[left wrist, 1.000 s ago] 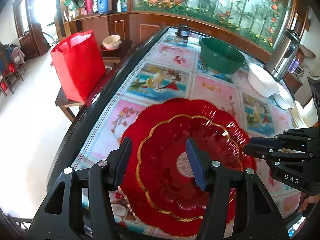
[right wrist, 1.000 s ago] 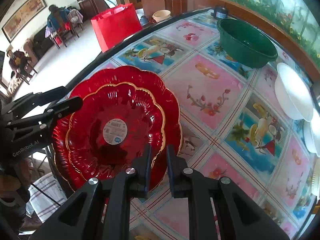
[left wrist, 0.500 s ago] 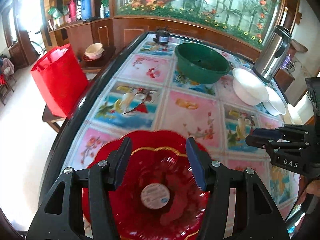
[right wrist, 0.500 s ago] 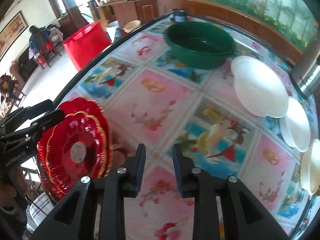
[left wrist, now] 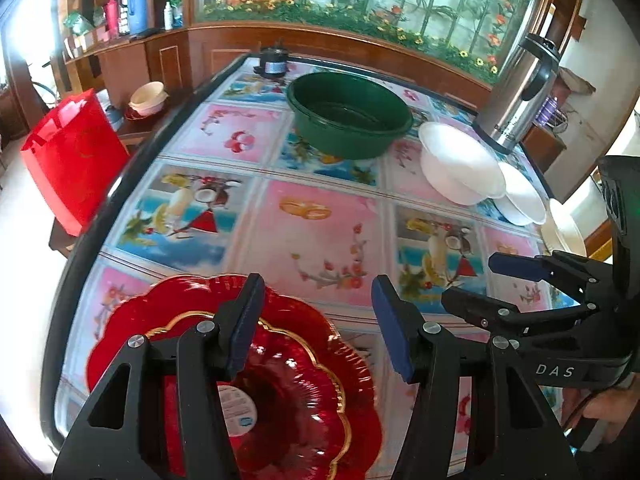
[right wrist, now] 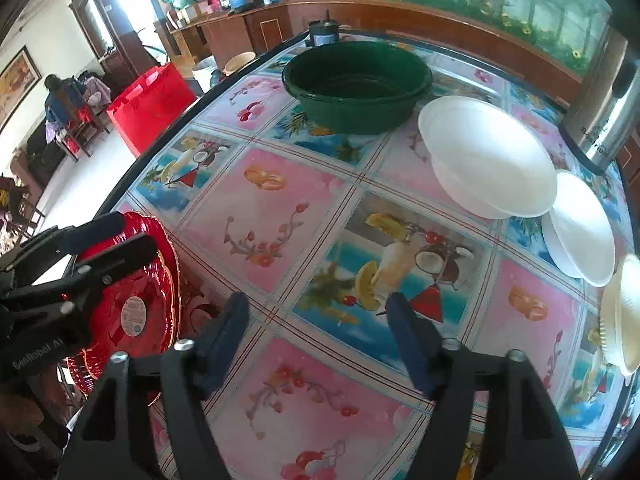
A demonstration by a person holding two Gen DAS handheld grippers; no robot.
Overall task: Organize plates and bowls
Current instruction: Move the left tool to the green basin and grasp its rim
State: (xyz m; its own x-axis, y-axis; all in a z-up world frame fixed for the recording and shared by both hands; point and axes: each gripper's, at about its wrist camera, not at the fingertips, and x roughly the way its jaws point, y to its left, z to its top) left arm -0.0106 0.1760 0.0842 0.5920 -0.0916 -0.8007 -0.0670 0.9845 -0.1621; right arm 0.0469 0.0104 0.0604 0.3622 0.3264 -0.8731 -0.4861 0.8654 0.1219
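Tbl (right wrist: 280, 200): red plates (left wrist: 288, 380) stacked, R gripper (right wrist: 316, 312) just opened, empty

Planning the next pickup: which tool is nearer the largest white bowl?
Right. The right tool hangs open over the table facing the largest white bowl; the left tool hovers over the red plates, farther off.

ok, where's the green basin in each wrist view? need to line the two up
Left wrist: green basin sits upper centre, at the far end of the table.
Right wrist: green basin sits upper centre, slightly larger in frame.
Shared landmark: the big white bowl lies just right of and below the basin in both views.
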